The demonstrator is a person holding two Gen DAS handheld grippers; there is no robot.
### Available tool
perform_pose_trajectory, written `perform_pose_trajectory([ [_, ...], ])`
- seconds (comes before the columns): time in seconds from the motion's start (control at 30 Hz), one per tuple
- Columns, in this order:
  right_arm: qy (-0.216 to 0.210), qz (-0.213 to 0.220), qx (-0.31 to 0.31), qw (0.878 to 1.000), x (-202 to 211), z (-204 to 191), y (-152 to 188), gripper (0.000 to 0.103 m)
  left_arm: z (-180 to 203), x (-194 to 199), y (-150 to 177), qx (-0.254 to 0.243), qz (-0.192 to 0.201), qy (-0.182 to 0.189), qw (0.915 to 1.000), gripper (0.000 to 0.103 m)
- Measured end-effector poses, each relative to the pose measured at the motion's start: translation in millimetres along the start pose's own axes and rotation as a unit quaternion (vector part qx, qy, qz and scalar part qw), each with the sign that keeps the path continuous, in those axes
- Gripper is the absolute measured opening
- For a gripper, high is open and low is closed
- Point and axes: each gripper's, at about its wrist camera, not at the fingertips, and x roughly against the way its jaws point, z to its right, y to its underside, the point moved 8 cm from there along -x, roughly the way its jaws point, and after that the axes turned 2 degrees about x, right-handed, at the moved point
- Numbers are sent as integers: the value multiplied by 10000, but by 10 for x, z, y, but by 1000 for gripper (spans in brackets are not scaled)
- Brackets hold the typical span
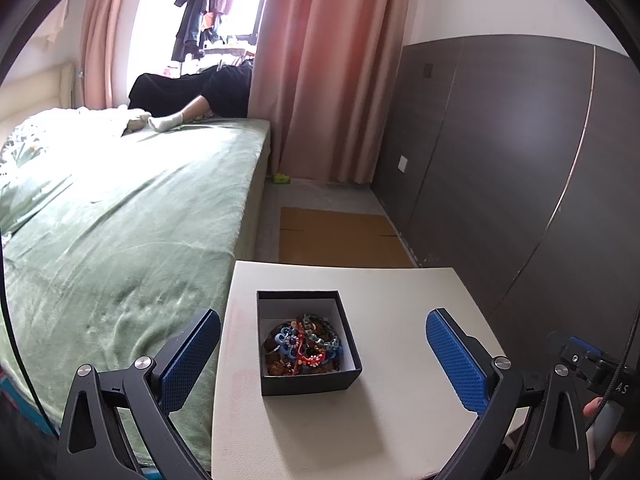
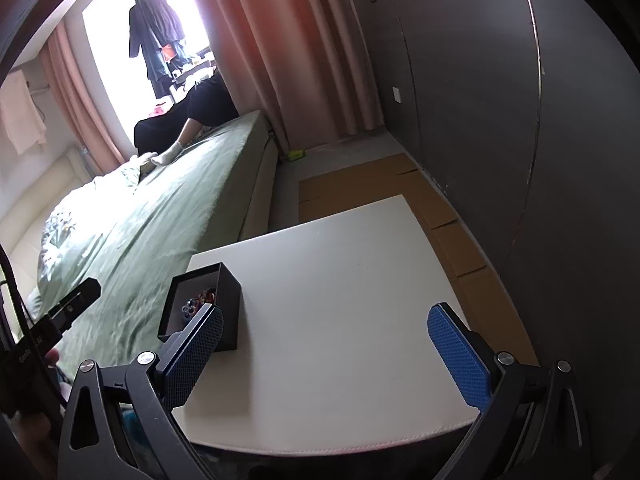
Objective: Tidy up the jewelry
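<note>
Open black box near the tabletop's left edge, a tangle of beaded jewelry inside. Left gripper and right gripper hover, jaws wide apart and empty (fits either sorting still pending or pieces already gathered).

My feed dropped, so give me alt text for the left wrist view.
A small black box, lid off, sits on a white tabletop, holding a tangle of colourful beaded jewelry. The left gripper frames it with jaws wide open, holding nothing. A green-covered bed lies left, pink curtains behind.
</note>
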Motion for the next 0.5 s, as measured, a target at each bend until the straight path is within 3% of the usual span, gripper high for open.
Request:
perform_pose_trajectory([
  [0.5, -3, -186, -1, 9998, -20, 36, 40, 103, 15, -85, 32, -32, -126, -169, 9998, 102],
])
